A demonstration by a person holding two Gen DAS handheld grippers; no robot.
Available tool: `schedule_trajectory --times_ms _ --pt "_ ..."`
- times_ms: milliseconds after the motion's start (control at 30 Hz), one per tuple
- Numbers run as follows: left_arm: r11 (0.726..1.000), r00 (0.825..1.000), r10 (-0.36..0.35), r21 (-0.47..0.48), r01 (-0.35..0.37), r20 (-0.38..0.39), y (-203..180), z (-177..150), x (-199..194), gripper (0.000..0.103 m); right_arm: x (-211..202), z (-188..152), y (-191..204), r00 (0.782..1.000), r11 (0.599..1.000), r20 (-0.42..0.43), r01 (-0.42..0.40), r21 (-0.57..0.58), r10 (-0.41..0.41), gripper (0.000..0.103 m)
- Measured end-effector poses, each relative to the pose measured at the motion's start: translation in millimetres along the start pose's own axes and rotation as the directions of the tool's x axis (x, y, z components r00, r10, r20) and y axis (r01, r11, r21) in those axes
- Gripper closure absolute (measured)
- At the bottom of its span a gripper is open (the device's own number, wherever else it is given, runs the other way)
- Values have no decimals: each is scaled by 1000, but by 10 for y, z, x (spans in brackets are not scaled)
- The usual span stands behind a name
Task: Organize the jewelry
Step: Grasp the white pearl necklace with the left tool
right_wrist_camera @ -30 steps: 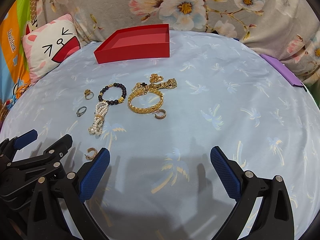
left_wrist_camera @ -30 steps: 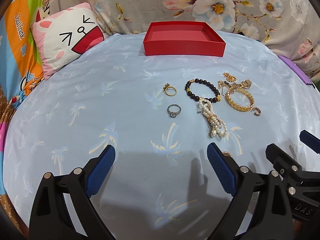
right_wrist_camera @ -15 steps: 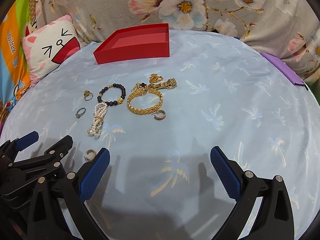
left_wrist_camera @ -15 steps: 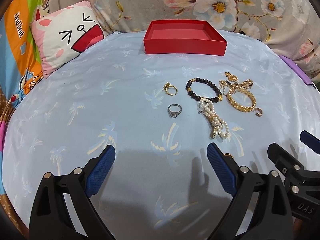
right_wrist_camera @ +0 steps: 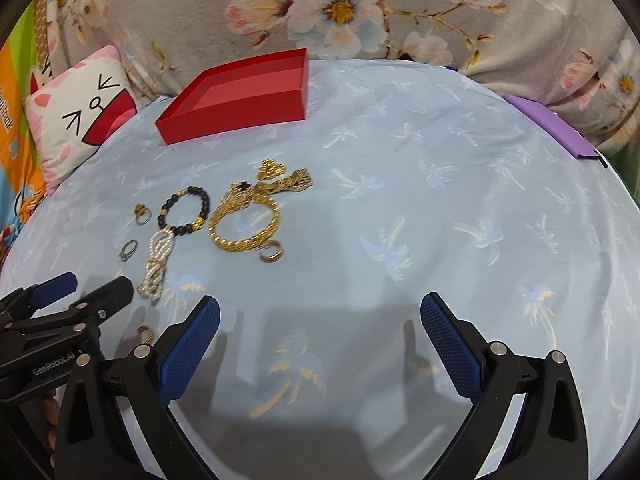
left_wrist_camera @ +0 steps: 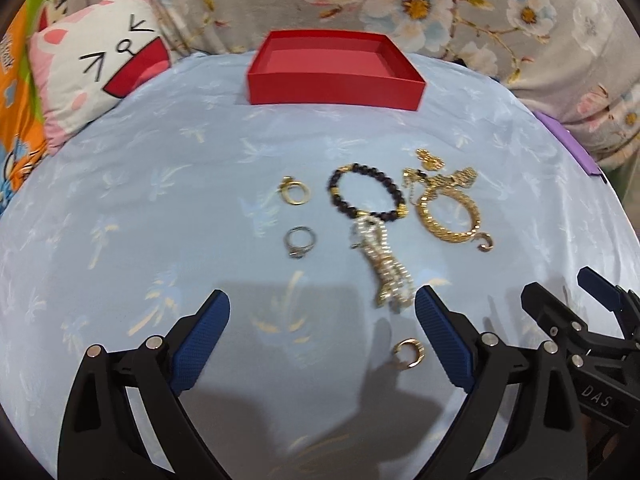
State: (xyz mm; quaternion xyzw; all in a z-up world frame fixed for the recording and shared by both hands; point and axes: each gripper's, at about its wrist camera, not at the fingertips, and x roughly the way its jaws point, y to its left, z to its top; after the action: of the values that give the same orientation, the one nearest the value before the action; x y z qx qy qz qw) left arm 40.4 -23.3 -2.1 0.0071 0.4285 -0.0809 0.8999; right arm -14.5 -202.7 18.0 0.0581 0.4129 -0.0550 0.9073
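A red open box [left_wrist_camera: 335, 74] [right_wrist_camera: 240, 98] stands at the far side of the pale blue cloth. In front of it lie a gold ring [left_wrist_camera: 295, 193], a silver ring [left_wrist_camera: 301, 240], a black bead bracelet [left_wrist_camera: 366, 192] [right_wrist_camera: 185, 210], a pearl strand [left_wrist_camera: 382, 266] [right_wrist_camera: 158, 260], a gold chain bracelet [left_wrist_camera: 448, 210] [right_wrist_camera: 246, 222], a gold pendant cluster [right_wrist_camera: 282, 178] and two small gold hoops [left_wrist_camera: 409, 353] [right_wrist_camera: 272, 252]. My left gripper [left_wrist_camera: 322, 338] is open, just short of the pearl strand. My right gripper [right_wrist_camera: 320, 342] is open over bare cloth, right of the jewelry.
A cat-face cushion [left_wrist_camera: 92, 62] leans at the back left. A floral fabric [right_wrist_camera: 360, 12] rises behind the box. A purple flat object [right_wrist_camera: 556, 126] lies at the far right edge. Each gripper shows in the other's view, close beside it.
Both grippers have moved forward toward the jewelry, so the pieces and the box look larger. The small gold hoop near my left gripper's right finger has come into full view.
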Motion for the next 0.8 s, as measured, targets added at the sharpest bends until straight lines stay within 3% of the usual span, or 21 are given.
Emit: schedule_trajectory --times_ms 67,233,367,533,800 --pt "1000 1000 -13 4 13 -18 -56 53 78 14 3 31 -85 1000 1000 1 5 20 -5 5" --pt "999 997 -36 10 36 -65 -170 149 270 34 32 102 -219 1000 999 -3 3 41 -3 5" --pt "999 998 -27 29 29 -61 -236 183 307 45 91 140 -218 1000 999 -12 -6 37 6 5" --pt "996 994 -83 24 85 -71 -200 210 292 84 178 203 -196 999 999 -23 -21 26 22 5" --pt "995 995 -98 17 99 -33 -78 274 178 89 285 416 77 996 995 -40 -85 -42 83 10"
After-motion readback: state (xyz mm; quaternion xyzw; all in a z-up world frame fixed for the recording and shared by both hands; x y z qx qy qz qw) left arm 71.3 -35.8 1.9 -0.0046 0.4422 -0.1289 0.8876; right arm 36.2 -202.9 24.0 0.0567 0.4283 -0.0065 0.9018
